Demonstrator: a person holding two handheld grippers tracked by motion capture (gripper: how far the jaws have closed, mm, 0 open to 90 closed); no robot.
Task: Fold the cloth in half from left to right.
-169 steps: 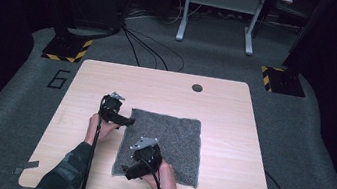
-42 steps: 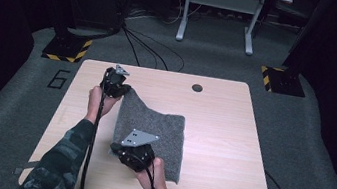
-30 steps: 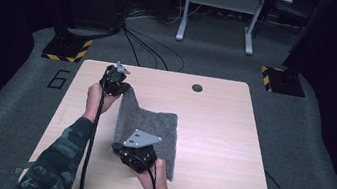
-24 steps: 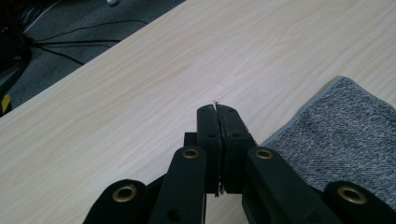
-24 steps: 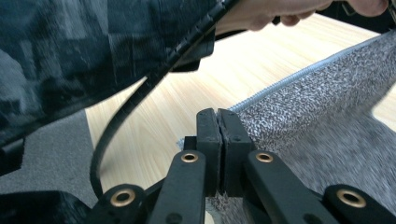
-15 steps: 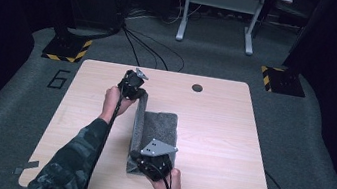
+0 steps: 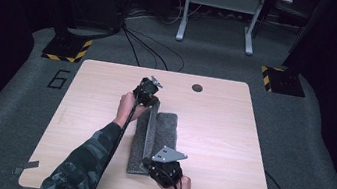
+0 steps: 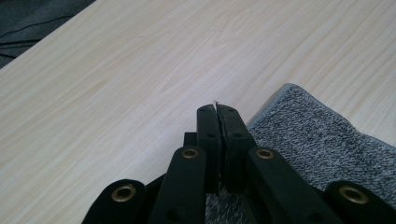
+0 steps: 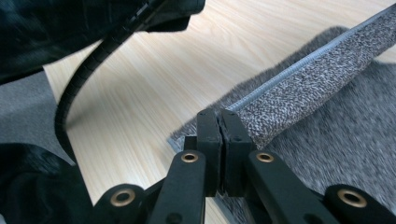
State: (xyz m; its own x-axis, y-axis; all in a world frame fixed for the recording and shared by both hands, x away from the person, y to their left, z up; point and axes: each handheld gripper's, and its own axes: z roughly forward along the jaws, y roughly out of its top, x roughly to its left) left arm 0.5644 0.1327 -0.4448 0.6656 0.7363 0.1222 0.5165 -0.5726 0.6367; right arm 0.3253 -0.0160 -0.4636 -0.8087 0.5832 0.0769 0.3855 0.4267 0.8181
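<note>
Two tools, left tool (image 7: 150, 87) and right tool (image 7: 164, 167), clamp the grey towel's (image 7: 167, 129) raised edge at opposite ends, fold running between them.

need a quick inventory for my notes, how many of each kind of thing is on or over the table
grey cloth: 1
handheld grippers, left gripper and right gripper: 2
round dark disc near the table's far edge: 1
total: 4
</note>
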